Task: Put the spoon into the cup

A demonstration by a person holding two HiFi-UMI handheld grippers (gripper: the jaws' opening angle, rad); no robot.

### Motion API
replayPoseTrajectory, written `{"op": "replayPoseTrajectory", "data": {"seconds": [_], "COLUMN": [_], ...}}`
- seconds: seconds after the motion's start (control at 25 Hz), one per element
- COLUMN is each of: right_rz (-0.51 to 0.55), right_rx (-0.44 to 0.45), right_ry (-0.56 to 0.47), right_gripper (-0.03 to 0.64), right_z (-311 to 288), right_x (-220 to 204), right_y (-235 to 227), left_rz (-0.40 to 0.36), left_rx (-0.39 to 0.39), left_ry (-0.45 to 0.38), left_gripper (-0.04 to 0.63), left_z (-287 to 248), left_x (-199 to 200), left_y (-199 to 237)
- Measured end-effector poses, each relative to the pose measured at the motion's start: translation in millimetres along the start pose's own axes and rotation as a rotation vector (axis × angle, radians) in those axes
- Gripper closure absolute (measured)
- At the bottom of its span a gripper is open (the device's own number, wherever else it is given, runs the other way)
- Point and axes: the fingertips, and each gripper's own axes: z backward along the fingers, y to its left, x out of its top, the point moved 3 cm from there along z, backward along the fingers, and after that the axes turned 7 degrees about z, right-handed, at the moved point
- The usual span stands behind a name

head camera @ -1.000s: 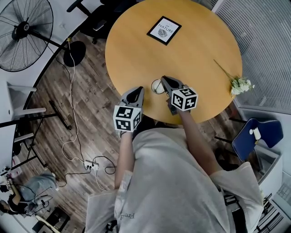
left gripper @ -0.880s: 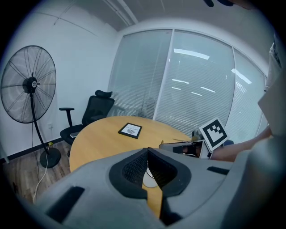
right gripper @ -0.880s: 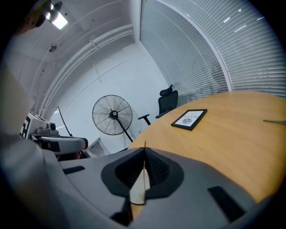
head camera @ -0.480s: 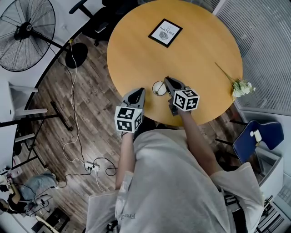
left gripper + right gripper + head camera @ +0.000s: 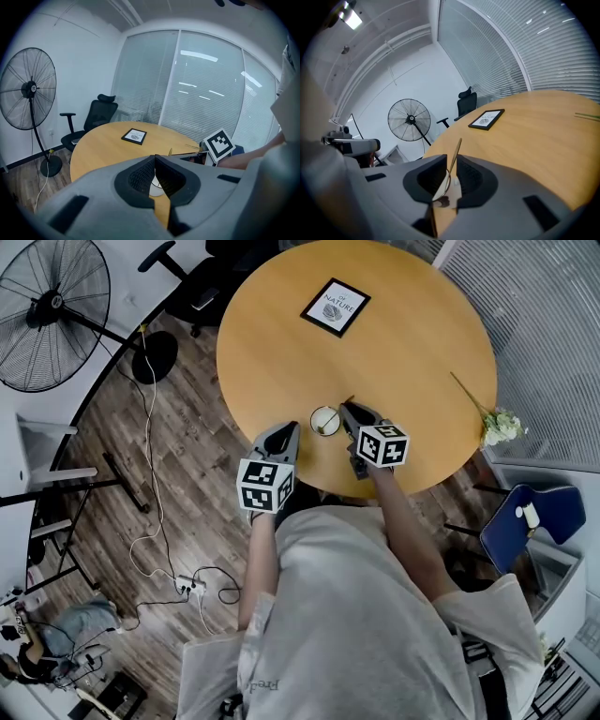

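Note:
A small white cup (image 5: 324, 420) stands near the front edge of the round wooden table (image 5: 394, 343). A wooden spoon (image 5: 456, 147) stands in the cup (image 5: 453, 186), its handle leaning up and away. My right gripper (image 5: 345, 410) is right at the cup. Its jaws have just been opening and now stand open on either side of the spoon handle, not pressing it (image 5: 451, 157). My left gripper (image 5: 288, 428) hangs at the table edge left of the cup, shut and empty (image 5: 154, 157). The cup (image 5: 156, 188) shows just beyond its tips.
A black-framed picture (image 5: 336, 305) lies at the far side of the table. A sprig of white flowers (image 5: 496, 422) lies at the right edge. A standing fan (image 5: 49, 312), a black office chair (image 5: 96, 117) and a blue chair (image 5: 525, 521) stand around the table. Cables run over the floor.
My right gripper has sunk a little at the cup, and the spoon handle now shows leaning out of the cup. My left gripper has stayed where it was.

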Motion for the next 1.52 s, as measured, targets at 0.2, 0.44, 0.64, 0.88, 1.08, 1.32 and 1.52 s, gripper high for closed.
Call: {"op": "replayPoseTrajectory", "data": {"seconds": [0.2,0.44,0.64,0.88,1.08,1.32,1.52], "right_rz": [0.002,0.020,0.040,0.071,0.106,0.124,0.117], "right_rx": [-0.006,-0.004,-0.006,0.008,0.018,0.016,0.008], "right_ry": [0.027,0.051,0.018,-0.006,-0.013,-0.021,-0.030], "right_gripper": [0.514,0.485,0.485,0.485,0.485,0.489,0.505], "right_z": [4,14,28,44,51,59,66], "right_x": [-4,-7,1,7,10,11,9], "right_y": [3,2,3,10,16,18,16], "left_rz": [-0.001,-0.007,-0.010,-0.013,-0.008,-0.005,-0.008], "left_rx": [0.000,-0.011,-0.024,-0.036,-0.034,-0.034,-0.039], "left_ry": [-0.004,-0.003,0.001,0.005,0.008,0.008,0.011], "left_gripper": [0.586,0.586,0.586,0.586,0.586,0.586,0.586], "left_z": [5,4,1,1,0,3,4], "left_x": [0,-3,-6,-10,-14,-18,-21], "left_y": [-1,-7,-14,-22,-25,-28,-32]}}
